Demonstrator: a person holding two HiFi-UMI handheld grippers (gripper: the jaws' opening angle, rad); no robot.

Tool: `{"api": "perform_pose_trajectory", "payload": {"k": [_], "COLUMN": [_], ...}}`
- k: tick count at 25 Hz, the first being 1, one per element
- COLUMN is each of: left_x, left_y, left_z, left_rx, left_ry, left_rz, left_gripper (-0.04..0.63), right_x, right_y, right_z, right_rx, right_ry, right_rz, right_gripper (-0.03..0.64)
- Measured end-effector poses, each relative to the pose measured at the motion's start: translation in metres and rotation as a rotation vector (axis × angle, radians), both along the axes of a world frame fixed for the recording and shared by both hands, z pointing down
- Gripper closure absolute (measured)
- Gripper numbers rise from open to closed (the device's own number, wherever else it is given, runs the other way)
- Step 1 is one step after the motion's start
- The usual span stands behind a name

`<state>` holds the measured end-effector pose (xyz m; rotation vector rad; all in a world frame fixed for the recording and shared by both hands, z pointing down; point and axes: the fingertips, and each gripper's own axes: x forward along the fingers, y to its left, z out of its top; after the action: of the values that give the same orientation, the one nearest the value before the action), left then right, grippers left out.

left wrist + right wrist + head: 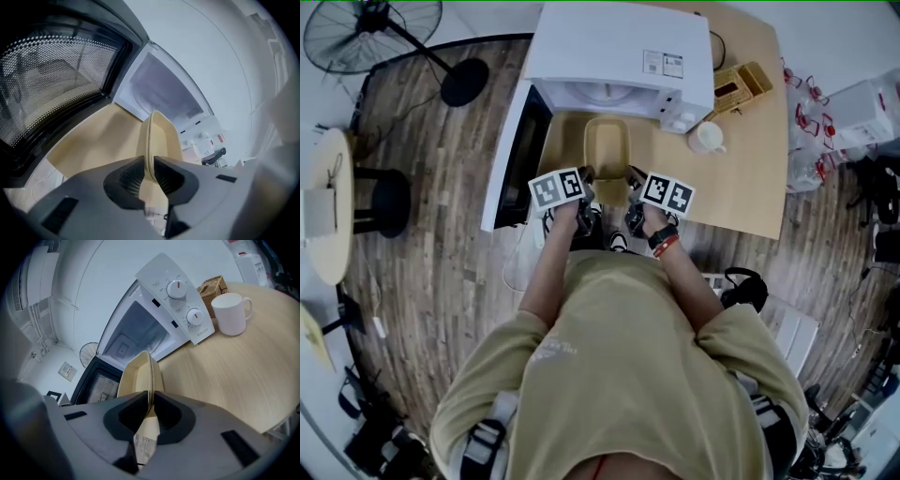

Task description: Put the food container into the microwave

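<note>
A pale yellow food container [607, 150] is held just above the wooden table, right in front of the open white microwave [619, 56]. My left gripper [587, 178] is shut on the container's near left rim [151, 140]. My right gripper [630, 178] is shut on its near right rim [149, 376]. The microwave door [517, 155] hangs open to the left, and its cavity [136, 331] shows empty. The container looks empty inside.
A white mug [707, 138] stands on the table [741, 187] right of the microwave, with wicker boxes [741, 86] behind it. The microwave's control dials [185, 301] face the right gripper. A floor fan [375, 33] and a stool [384, 202] stand at left.
</note>
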<state>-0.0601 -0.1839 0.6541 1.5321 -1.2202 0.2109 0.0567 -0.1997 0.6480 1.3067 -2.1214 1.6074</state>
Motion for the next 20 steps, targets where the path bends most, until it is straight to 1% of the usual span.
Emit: {"api": "perform_pose_trajectory", "payload": {"k": [6, 15, 20], "left_x": [-0.004, -0.019, -0.019], "left_y": [-0.024, -0.054, -0.067], "left_z": [-0.001, -0.004, -0.002], "left_rx": [0.007, 0.017, 0.018], "left_ry": [-0.003, 0.0, 0.005], "left_rz": [0.019, 0.008, 0.007], "left_gripper": [0.535, 0.535, 0.535], "right_x": [-0.004, -0.019, -0.02], "right_y": [-0.025, -0.055, -0.067], "right_z": [-0.001, -0.006, -0.005], "right_rx": [0.011, 0.025, 0.027], "right_ry": [0.009, 0.012, 0.02], "right_rz": [0.015, 0.013, 0.013], "right_gripper": [0.561, 0.561, 0.56]}}
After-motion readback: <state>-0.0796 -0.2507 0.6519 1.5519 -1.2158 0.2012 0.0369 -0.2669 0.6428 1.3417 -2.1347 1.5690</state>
